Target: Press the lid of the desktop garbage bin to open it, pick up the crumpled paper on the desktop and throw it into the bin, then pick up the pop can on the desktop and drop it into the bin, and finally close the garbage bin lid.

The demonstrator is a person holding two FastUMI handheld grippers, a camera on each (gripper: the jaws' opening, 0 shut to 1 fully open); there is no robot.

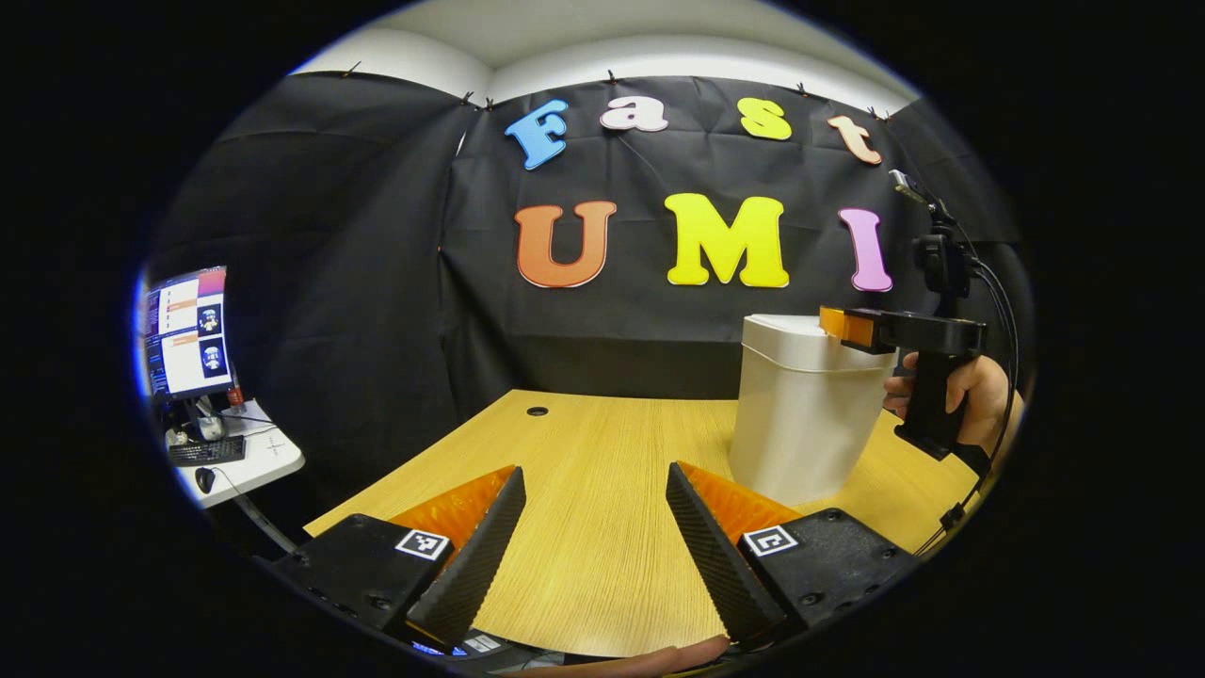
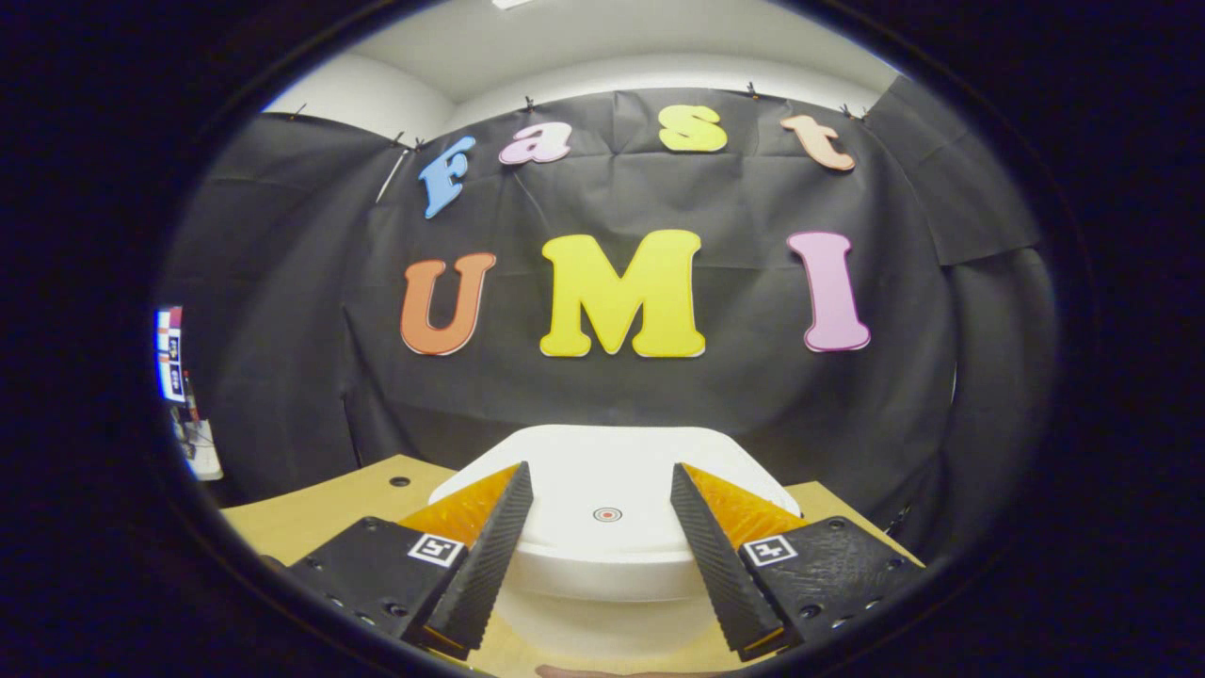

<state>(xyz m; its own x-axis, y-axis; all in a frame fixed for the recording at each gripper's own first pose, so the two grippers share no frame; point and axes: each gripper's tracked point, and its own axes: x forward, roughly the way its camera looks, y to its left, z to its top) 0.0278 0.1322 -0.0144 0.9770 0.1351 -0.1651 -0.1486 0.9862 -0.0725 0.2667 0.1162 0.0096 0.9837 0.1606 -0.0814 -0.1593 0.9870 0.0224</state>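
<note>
The booth wall (image 1: 395,311), a wrinkled black cloth pinned along its top edge, spans the upper half of both views, with a pale ceiling (image 1: 584,38) above it. Below, the surface (image 1: 602,471) is a light wood-grain desktop with fine parallel lines and a small round dark hole (image 1: 538,411) near its far left corner. At the left edge of the left gripper view stands a lower white side table (image 1: 268,461) carrying a lit monitor (image 1: 185,331), a dark keyboard (image 1: 207,451) and a mouse (image 1: 204,479).

The garbage bin (image 1: 800,414) sits right of centre in the left gripper view: a smooth white plastic tub, tapering downward, with rounded corners. Its lid (image 2: 612,490) lies flat and closed in the lower centre of the right gripper view, glossy, with a small red ringed dot (image 2: 607,514) in the middle.

The left tongs (image 1: 595,527) stand open over bare wood at the bottom of the left gripper view, fingers ribbed on their inner faces. The right tongs (image 2: 601,527) are spread apart above the lid, holding nothing; contact with it cannot be told. At the right of the left gripper view they (image 1: 847,325) reach over the bin's top, held by a hand (image 1: 974,395) on a dark pistol grip with a trailing cable.
</note>
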